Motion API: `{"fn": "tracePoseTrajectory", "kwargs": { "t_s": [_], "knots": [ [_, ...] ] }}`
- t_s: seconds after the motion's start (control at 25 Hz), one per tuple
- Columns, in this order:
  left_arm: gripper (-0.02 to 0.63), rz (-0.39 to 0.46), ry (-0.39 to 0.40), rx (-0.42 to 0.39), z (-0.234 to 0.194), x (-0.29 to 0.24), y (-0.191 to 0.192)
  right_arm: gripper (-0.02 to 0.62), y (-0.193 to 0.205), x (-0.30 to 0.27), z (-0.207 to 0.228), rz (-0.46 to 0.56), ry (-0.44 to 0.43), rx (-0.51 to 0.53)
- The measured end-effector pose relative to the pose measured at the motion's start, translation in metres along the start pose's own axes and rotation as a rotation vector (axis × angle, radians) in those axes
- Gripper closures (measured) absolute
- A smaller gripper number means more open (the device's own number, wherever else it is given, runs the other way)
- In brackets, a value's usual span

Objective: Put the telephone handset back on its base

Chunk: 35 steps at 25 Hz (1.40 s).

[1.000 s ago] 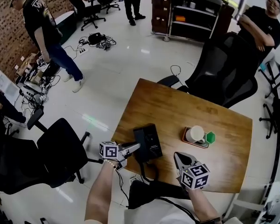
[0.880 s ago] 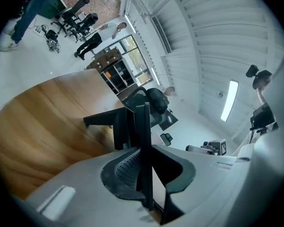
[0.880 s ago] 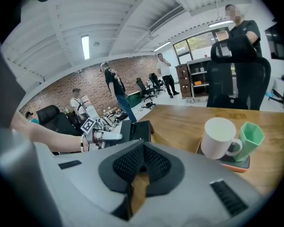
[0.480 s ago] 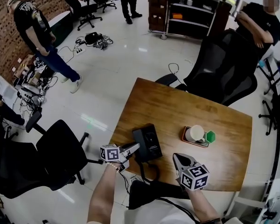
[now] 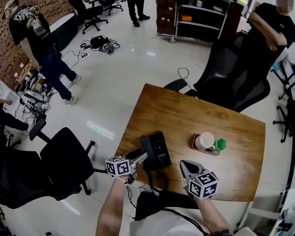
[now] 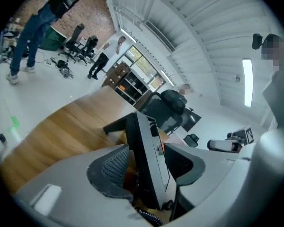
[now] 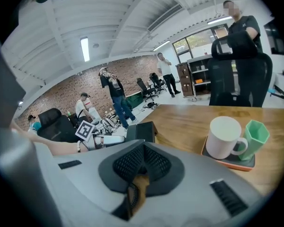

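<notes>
A black telephone (image 5: 156, 151) sits near the front left corner of the wooden table (image 5: 196, 117), with its coiled cord (image 5: 161, 179) hanging over the front edge. The handset (image 6: 143, 145) lies along the base's left side. My left gripper (image 5: 141, 157) straddles the handset and its jaws are opening. A gap shows between the left pad (image 6: 109, 167) and the handset. To the right of the phone my right gripper (image 5: 183, 164) hovers over the table's front edge, shut with nothing in it. The right gripper view also shows the phone (image 7: 141, 131).
A white mug (image 5: 205, 141) and a green cup (image 5: 221, 144) stand on a small tray (image 5: 199, 148) to the right of the phone. Black office chairs (image 5: 64, 161) stand left of and behind the table. People stand on the floor at the far left and the back right.
My left gripper stays at the phone's left side and has barely shifted. The right gripper holds its place. The person at the far left has stepped a little further left.
</notes>
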<state>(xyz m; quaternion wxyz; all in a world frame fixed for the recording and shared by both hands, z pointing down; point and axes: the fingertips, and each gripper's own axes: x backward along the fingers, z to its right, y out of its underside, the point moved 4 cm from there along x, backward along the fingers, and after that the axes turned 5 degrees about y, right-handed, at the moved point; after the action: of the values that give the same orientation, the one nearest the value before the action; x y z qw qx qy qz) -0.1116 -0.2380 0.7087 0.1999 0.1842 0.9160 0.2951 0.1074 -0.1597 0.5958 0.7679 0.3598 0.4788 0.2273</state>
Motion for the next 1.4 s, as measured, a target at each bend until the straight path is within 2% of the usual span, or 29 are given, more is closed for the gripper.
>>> {"fn": "tracePoseTrajectory", "kwargs": {
  "t_s": [0.08,0.16,0.2,0.28,0.36,0.52,0.72,0.92,1.08,1.4],
  "knots": [
    [0.365,0.085,-0.051,0.015,0.005,0.019,-0.013,0.594,-0.007,0.000,-0.004,0.007,-0.006,-0.001],
    [0.428,0.165,-0.123,0.009,0.014,0.042,-0.027,0.594,-0.015,0.000,-0.007,0.017,-0.007,0.006],
    [0.465,0.194,-0.167,0.004,0.020,0.053,-0.033,0.594,-0.019,0.001,-0.008,0.022,-0.007,0.012],
    [0.606,0.214,-0.269,-0.001,0.032,0.073,-0.038,0.594,-0.026,0.000,-0.010,0.031,-0.010,0.024],
    [0.606,0.216,-0.352,-0.022,0.048,0.088,-0.038,0.594,-0.033,-0.002,-0.013,0.040,-0.019,0.036],
    [0.606,0.229,-0.437,-0.086,0.081,0.105,-0.033,0.594,-0.046,-0.002,-0.023,0.064,-0.039,0.068],
    [0.606,0.238,-0.459,-0.063,0.108,0.118,-0.023,0.594,-0.050,0.003,-0.035,0.080,-0.058,0.078],
    [0.606,0.256,-0.450,-0.093,0.126,0.116,-0.023,0.592,-0.050,0.005,-0.039,0.094,-0.059,0.084],
    [0.606,0.255,-0.441,-0.105,0.132,0.119,-0.019,0.591,-0.049,0.009,-0.048,0.099,-0.067,0.113],
    [0.606,0.271,-0.436,-0.105,0.136,0.121,-0.018,0.591,-0.047,0.018,-0.049,0.103,-0.053,0.104]
  ]
}}
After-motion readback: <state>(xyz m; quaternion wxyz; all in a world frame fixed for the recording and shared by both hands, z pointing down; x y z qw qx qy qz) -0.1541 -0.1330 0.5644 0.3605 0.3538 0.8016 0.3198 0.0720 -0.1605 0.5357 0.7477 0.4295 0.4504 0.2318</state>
